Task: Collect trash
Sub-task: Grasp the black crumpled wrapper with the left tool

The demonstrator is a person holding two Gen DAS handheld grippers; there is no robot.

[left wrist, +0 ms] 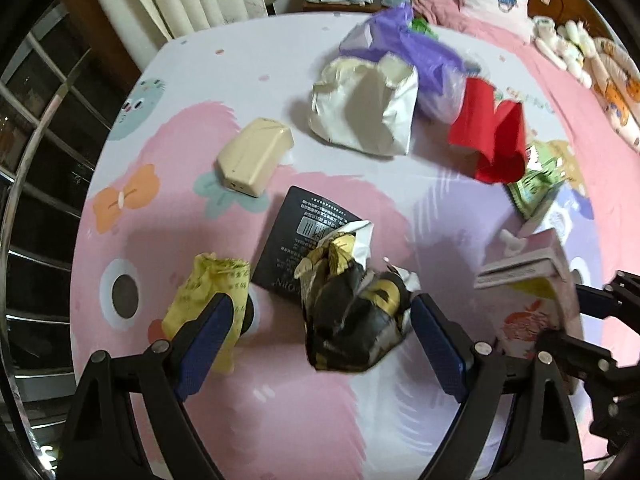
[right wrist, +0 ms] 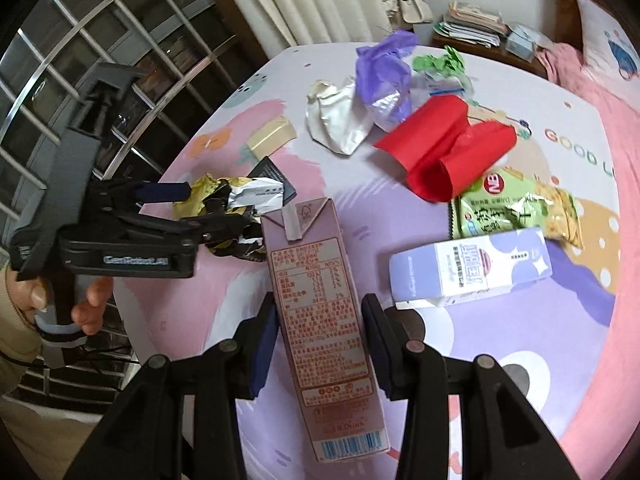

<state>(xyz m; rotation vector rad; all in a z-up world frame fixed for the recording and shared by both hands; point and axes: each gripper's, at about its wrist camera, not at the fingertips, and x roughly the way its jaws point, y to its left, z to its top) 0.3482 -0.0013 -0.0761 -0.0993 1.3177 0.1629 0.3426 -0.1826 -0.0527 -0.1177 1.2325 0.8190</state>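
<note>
My left gripper (left wrist: 320, 320) is open, its blue pads on either side of a crumpled black and gold wrapper (left wrist: 352, 316) that rests against the right pad; it also shows in the right wrist view (right wrist: 224, 208). A yellow crumpled wrapper (left wrist: 212, 300) lies by the left pad. My right gripper (right wrist: 320, 344) is shut on a pink drink carton (right wrist: 320, 320), held above the bed; the carton shows at the right edge of the left wrist view (left wrist: 532, 280).
On the patterned bed sheet (left wrist: 280, 420) lie a black card (left wrist: 304, 236), a beige box (left wrist: 252, 160), a white foil bag (left wrist: 368, 112), a purple plastic bag (right wrist: 384, 68), red paper (right wrist: 444, 148), a green snack packet (right wrist: 504, 208) and a lilac box (right wrist: 472, 268). A window grille (right wrist: 100, 40) stands left.
</note>
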